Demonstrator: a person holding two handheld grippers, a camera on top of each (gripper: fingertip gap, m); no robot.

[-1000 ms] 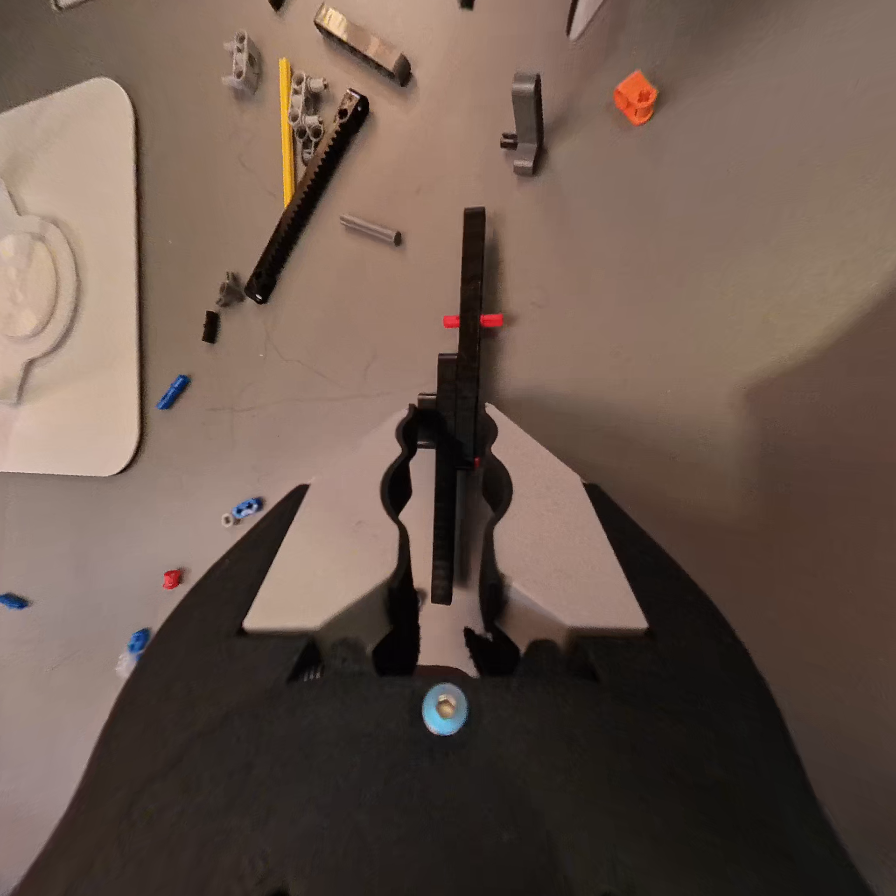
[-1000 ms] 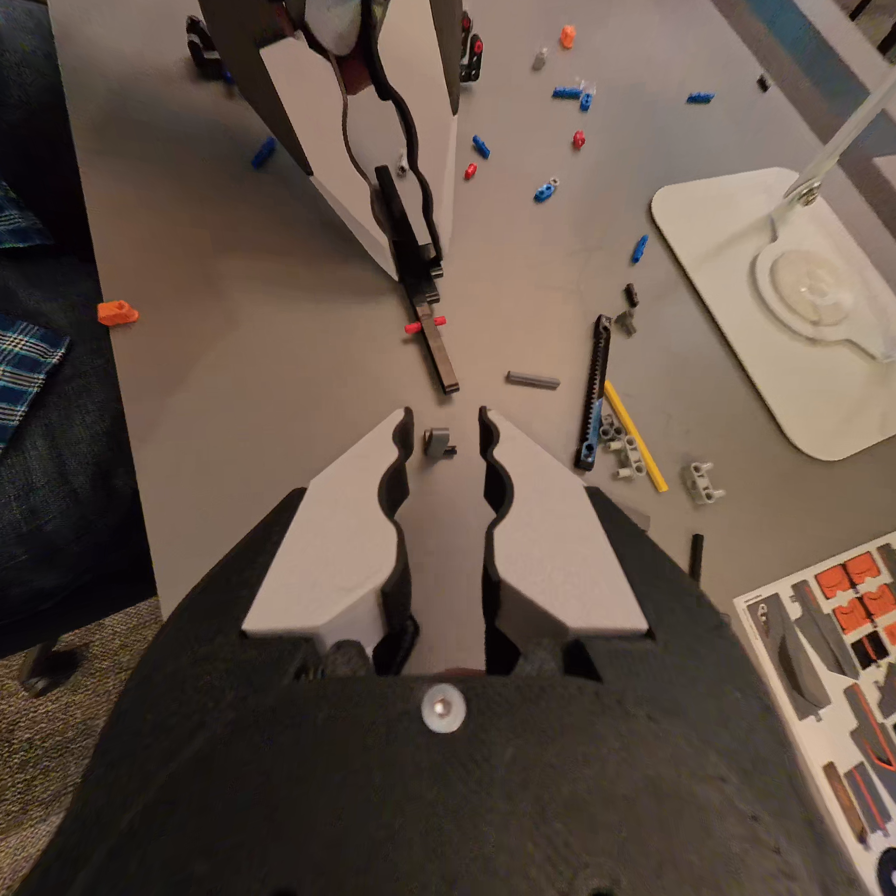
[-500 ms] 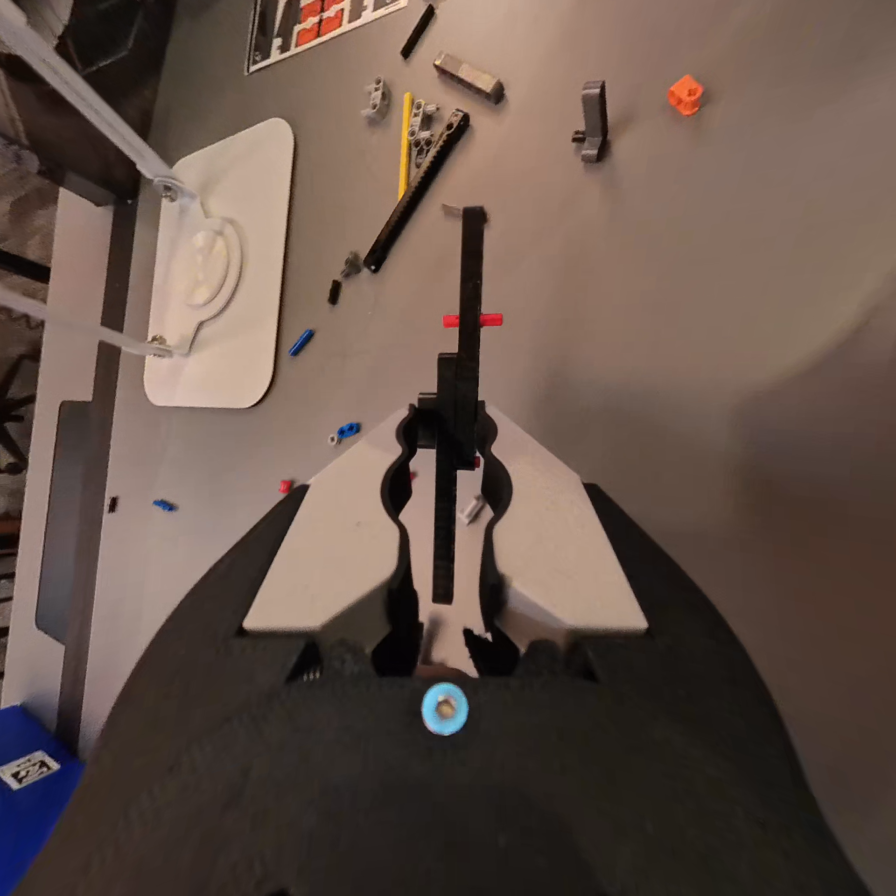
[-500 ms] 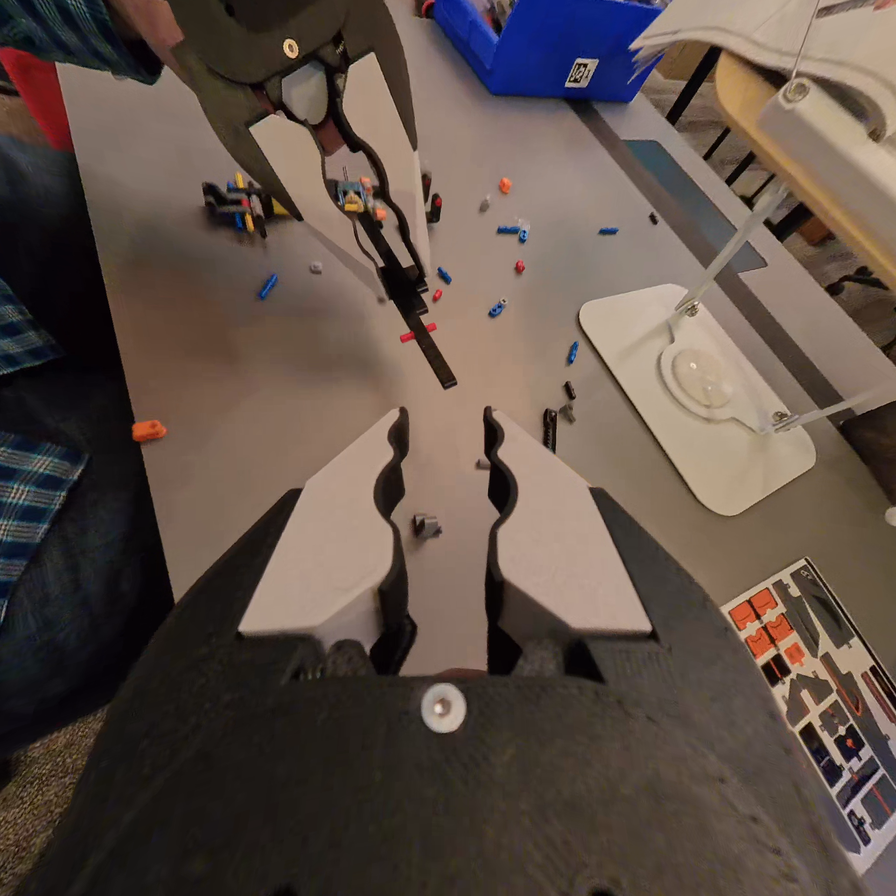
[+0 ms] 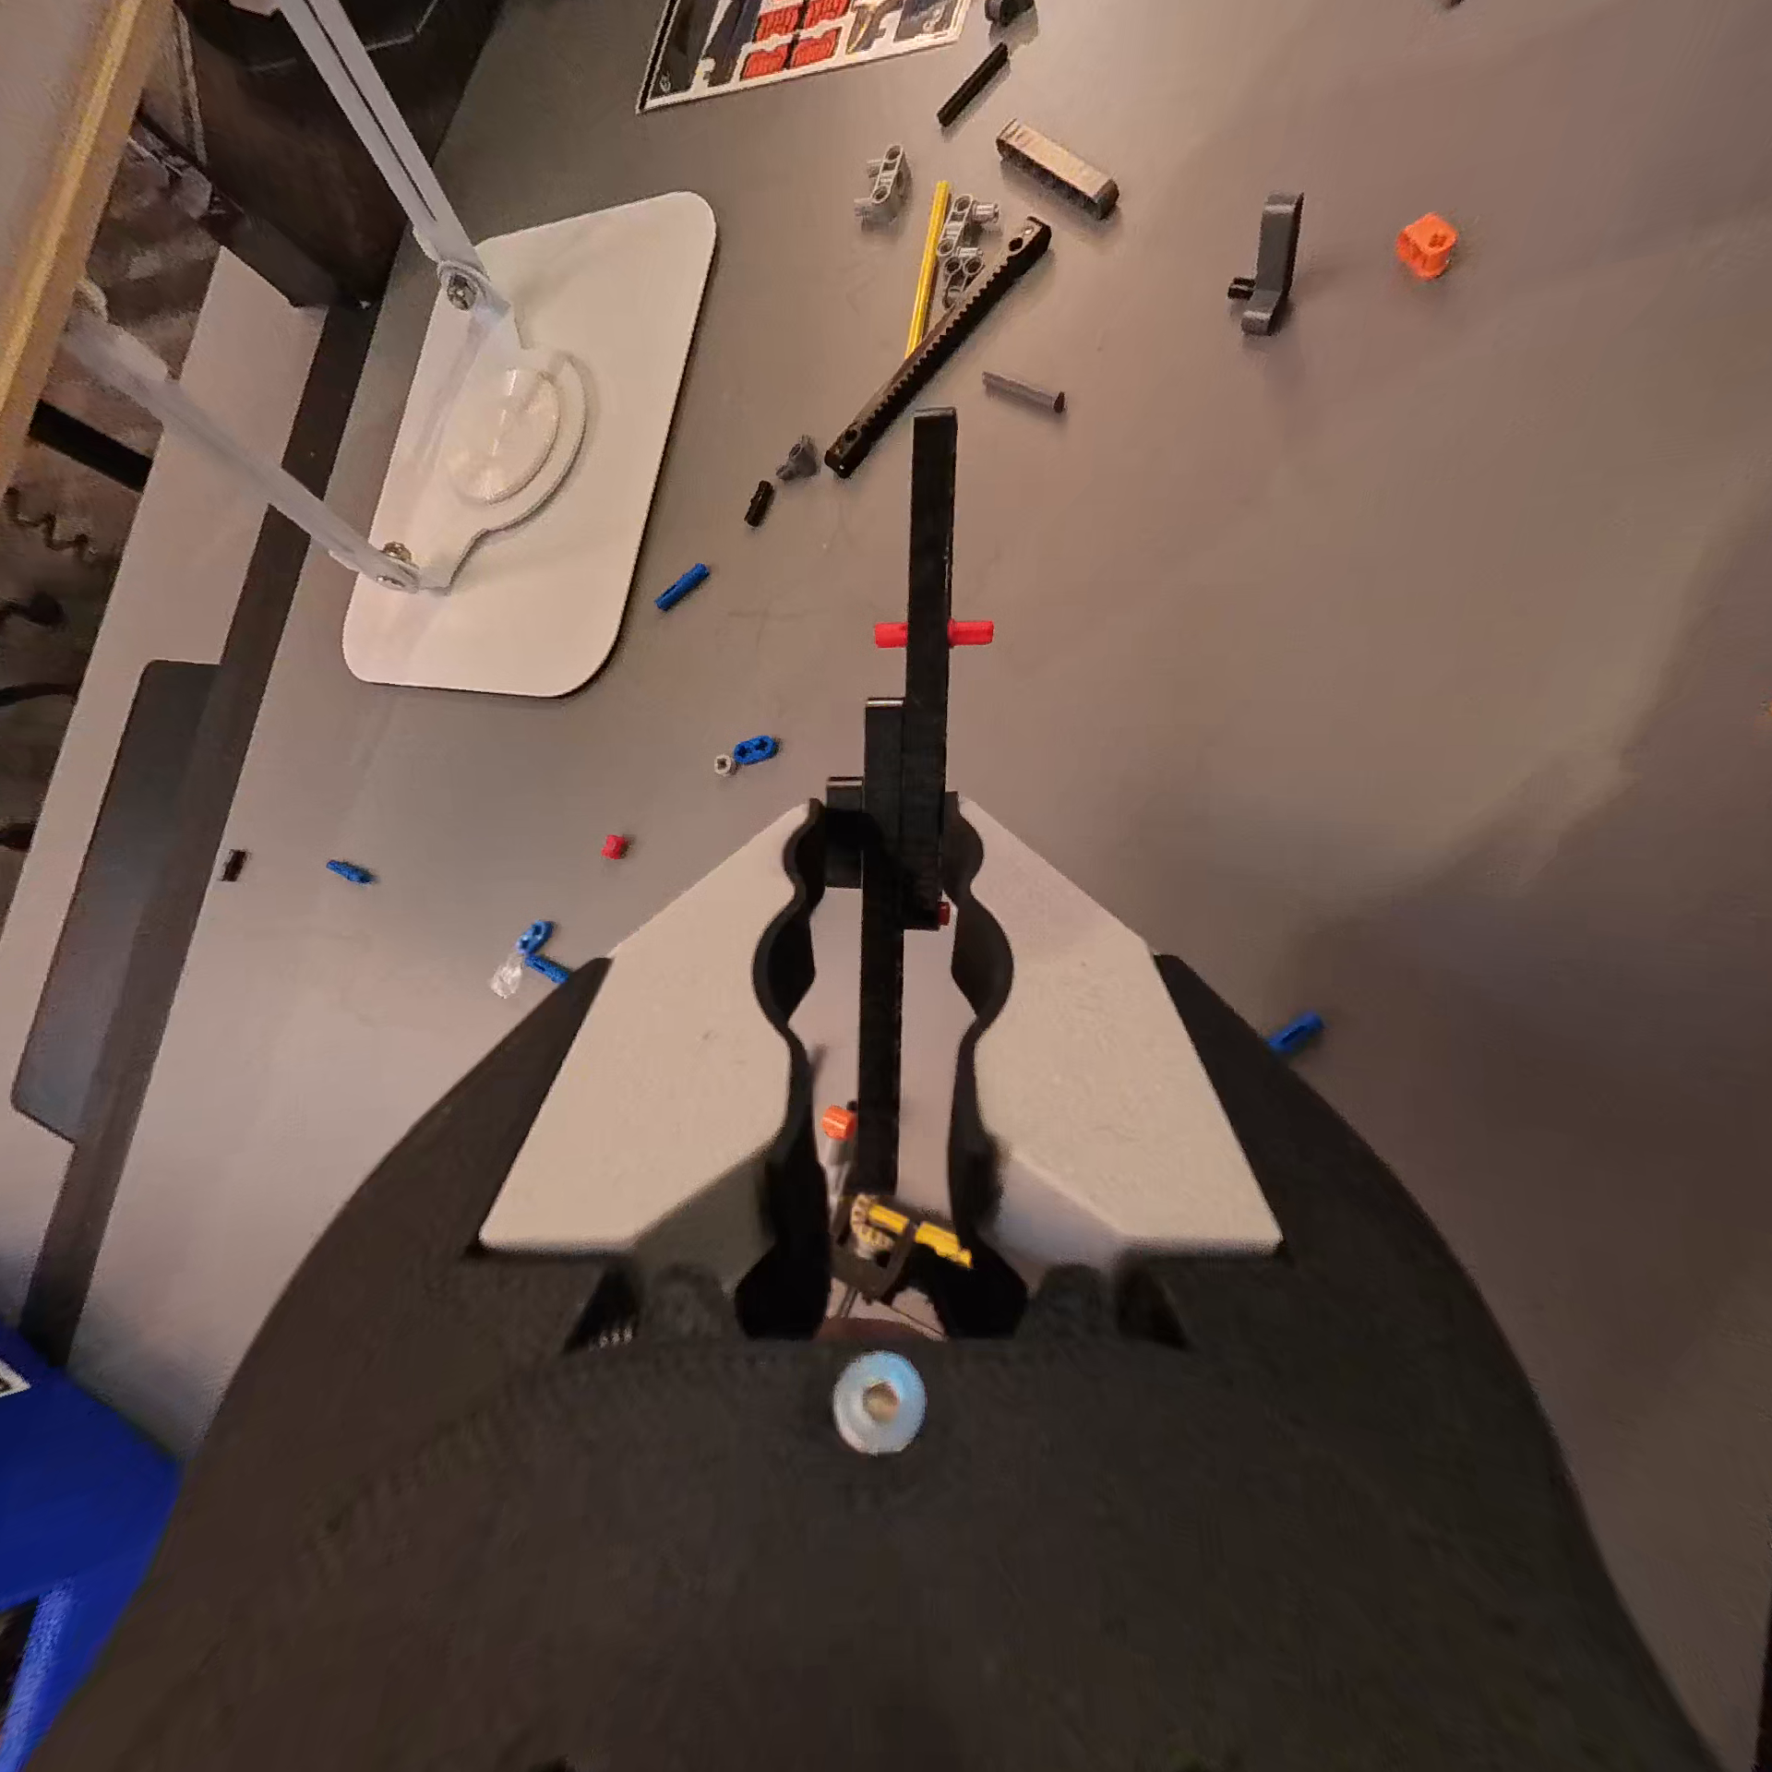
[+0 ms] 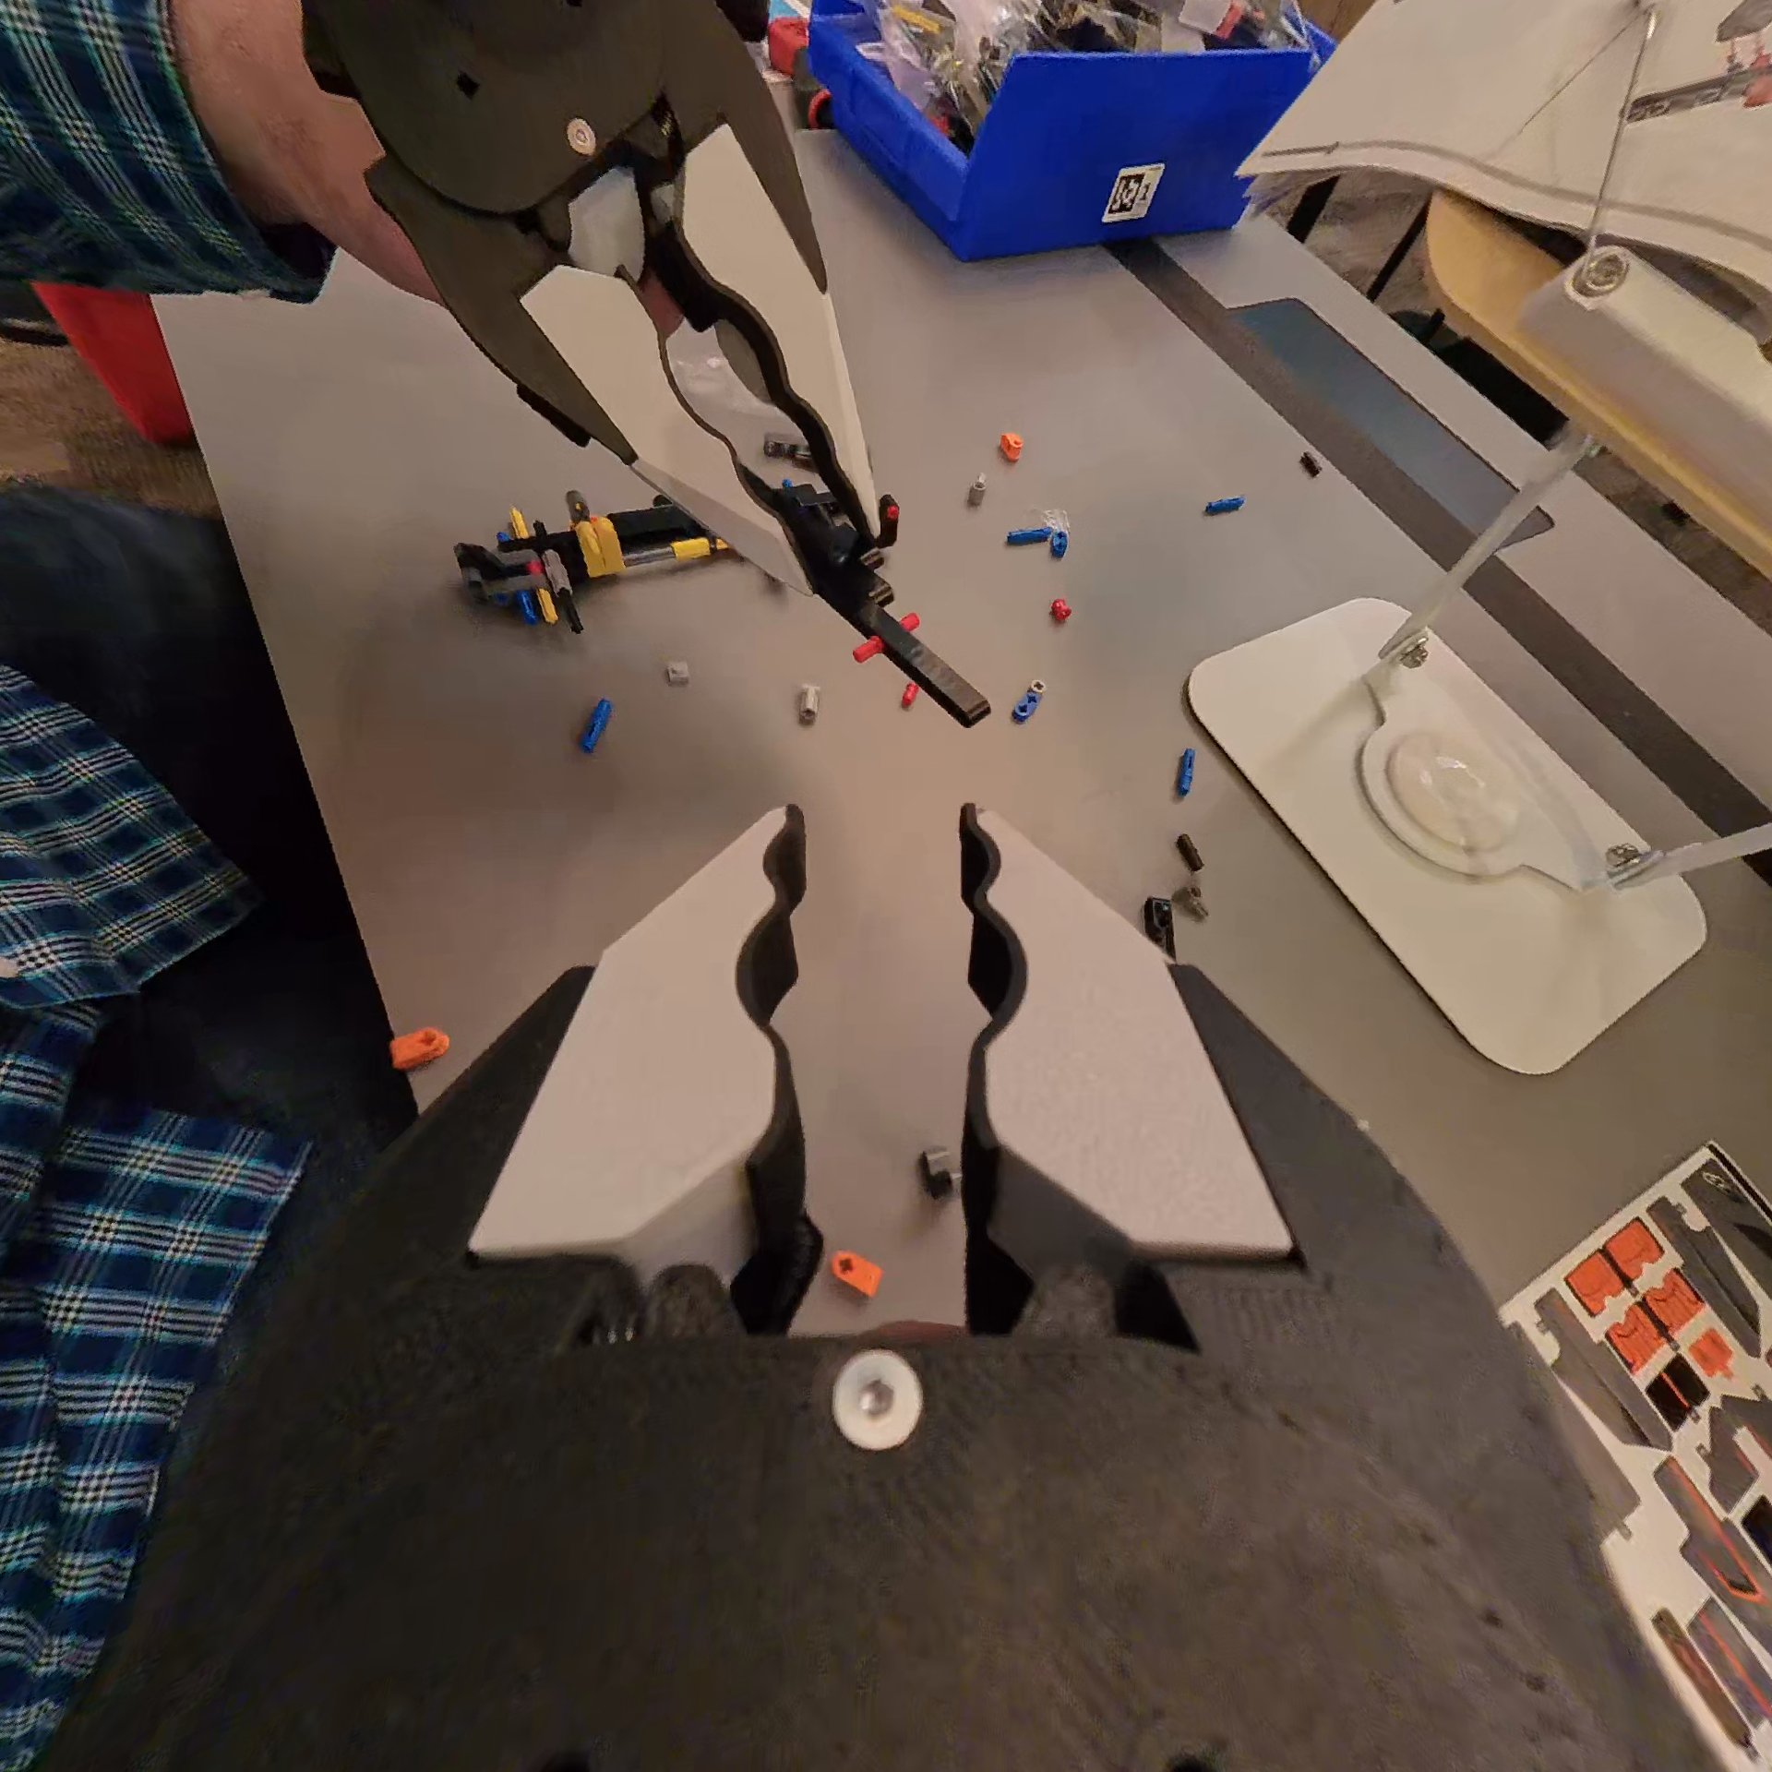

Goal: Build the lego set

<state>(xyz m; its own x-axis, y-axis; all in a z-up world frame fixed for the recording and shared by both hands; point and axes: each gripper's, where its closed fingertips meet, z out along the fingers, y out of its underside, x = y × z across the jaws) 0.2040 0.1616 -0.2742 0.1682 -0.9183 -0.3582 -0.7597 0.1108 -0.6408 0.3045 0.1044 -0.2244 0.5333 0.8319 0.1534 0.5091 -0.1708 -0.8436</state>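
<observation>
Left wrist view: the left gripper [image 5: 887,844] is clamped on a black beam assembly [image 5: 928,614], two long black pieces joined side by side, which sticks straight out past the fingertips above the grey table [image 5: 1342,671]. A red pin [image 5: 932,633] crosses the beam partway along, both ends showing. The beam appears to be held by its near end so that the far end stays free for the next piece. Beyond the beam's tip lie a black toothed rack [image 5: 935,350] with a yellow axle [image 5: 926,268] beside it, a short grey axle [image 5: 1022,391] just right of the tip, a grey angled piece [image 5: 1268,264] and an orange connector [image 5: 1426,245] farther right. Left of the beam stands a white stand base [image 5: 575,537], with blue pins [image 5: 681,587] scattered between it and the beam.

Right wrist view: the right gripper [image 6: 877,825] hangs empty, its fingers parted, low over the table [image 6: 479,767]. The beam [image 6: 920,662] hangs in the air ahead of it, angled down toward it from the left gripper [image 6: 844,537]. Left of the beam a partly built black and yellow model [image 6: 585,561] rests on the table. Seen between the right gripper's fingers, on the table below, are a small grey piece [image 6: 938,1172] and an orange piece [image 6: 855,1273]. Far behind the beam sits a blue parts bin [image 6: 1045,134]. Probably the free gripper is choosing a part to add.
</observation>
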